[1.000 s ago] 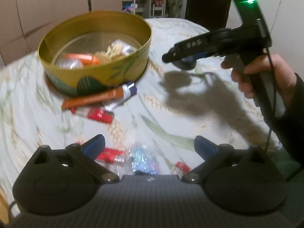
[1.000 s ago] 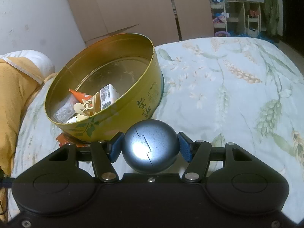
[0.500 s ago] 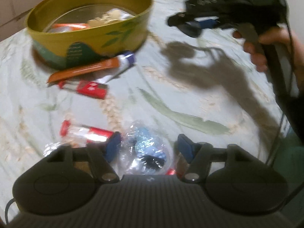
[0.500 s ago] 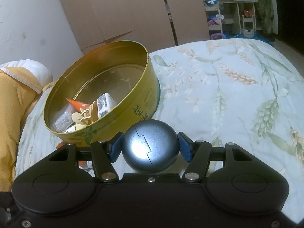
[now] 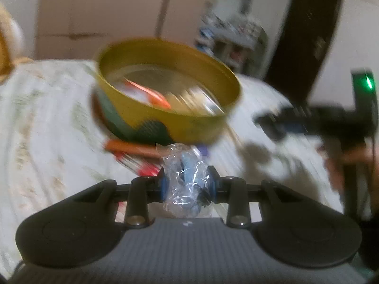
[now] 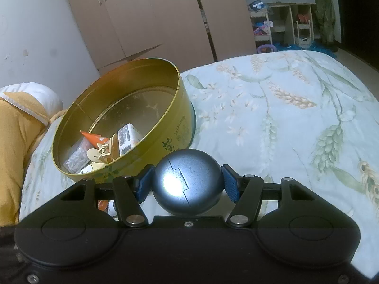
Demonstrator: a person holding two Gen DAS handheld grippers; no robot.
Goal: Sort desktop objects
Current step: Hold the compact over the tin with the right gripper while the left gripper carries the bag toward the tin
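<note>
Between my left tongs (image 5: 187, 186) I have a small clear plastic bag (image 5: 186, 181) with something blue inside; the jaws are closing on it and the blue pads (image 5: 164, 188) already touch its two sides, so it sits pinched between them. My right tongs (image 6: 187, 182) are pressed on a round grey-blue ball (image 6: 187, 182), one pad on each side, and the ball fills the gap. Just behind the bag, on the flowered bedcover (image 5: 47, 142), lie an orange tube (image 5: 132, 148) and a red and white object (image 5: 139, 165), both blurred, so I cannot tell what the second one is. Behind them stands the round yellow tin (image 5: 180, 123), open at the top, with the orange tube touching or going under its base. In the right wrist view the tin (image 6: 165, 127) stands just beyond the ball, to the left, and inside it I see an orange packet (image 6: 93, 139), pale wooden pieces (image 6: 106, 151) and a small white box (image 6: 128, 137). To the right in the left wrist view, the person's hand (image 5: 350, 163) holds the right tongs above the cover. Far behind are brown cupboard doors (image 6: 151, 19) and a cluttered shelf (image 6: 279, 7).
</note>
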